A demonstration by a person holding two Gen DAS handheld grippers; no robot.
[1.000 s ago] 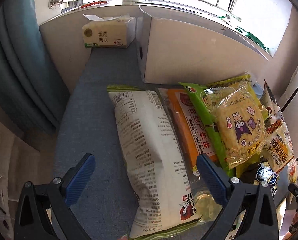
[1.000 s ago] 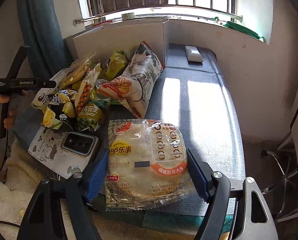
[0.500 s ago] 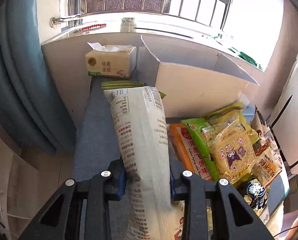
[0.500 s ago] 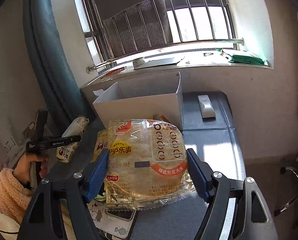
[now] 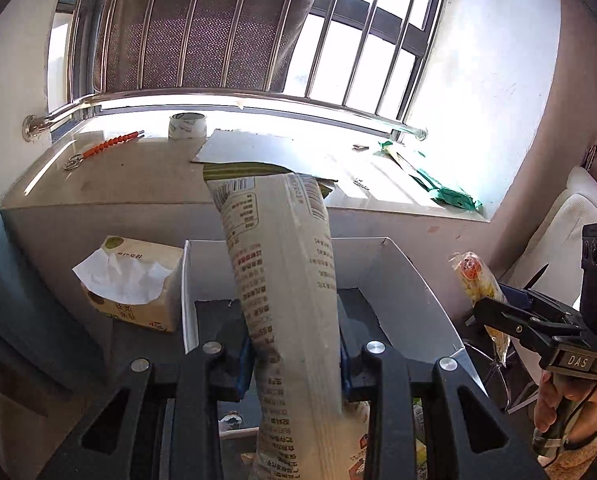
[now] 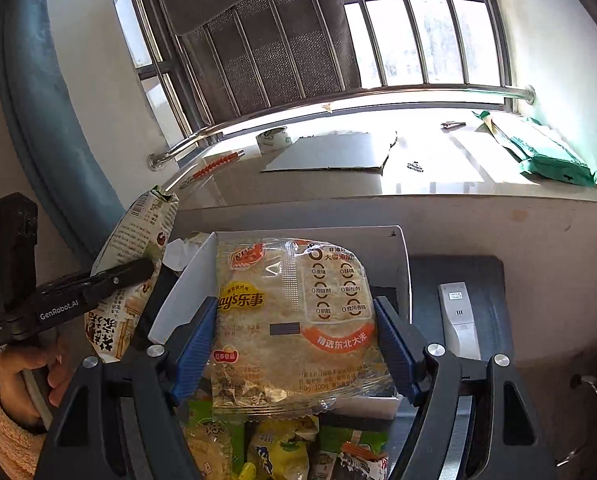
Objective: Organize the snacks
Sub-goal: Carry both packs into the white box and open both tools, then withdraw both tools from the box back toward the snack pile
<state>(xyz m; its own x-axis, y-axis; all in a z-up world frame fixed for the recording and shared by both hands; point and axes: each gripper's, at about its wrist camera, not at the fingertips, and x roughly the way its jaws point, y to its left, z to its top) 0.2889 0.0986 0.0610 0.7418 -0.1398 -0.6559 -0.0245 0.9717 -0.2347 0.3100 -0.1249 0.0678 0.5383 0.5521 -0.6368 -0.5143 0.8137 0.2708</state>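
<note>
Two hand-held grippers (image 5: 294, 354) (image 6: 294, 354), two held snack packs (image 5: 286, 280) (image 6: 294, 320), one white box (image 5: 402, 280), one tissue pack (image 5: 132, 280).

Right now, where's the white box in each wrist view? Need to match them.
Left wrist: white box sits centre, behind the tall white snack bag clamped in the left hand-held gripper.
Right wrist: white box sits centre, mostly hidden behind the Lay's rice cracker pack in the right hand-held gripper.
Shared landmark: tape roll on the windowsill.

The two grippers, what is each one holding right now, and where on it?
The left gripper pinches the long white snack bag across its lower half. The right gripper clamps the clear rice cracker pack by its side edges.
</note>
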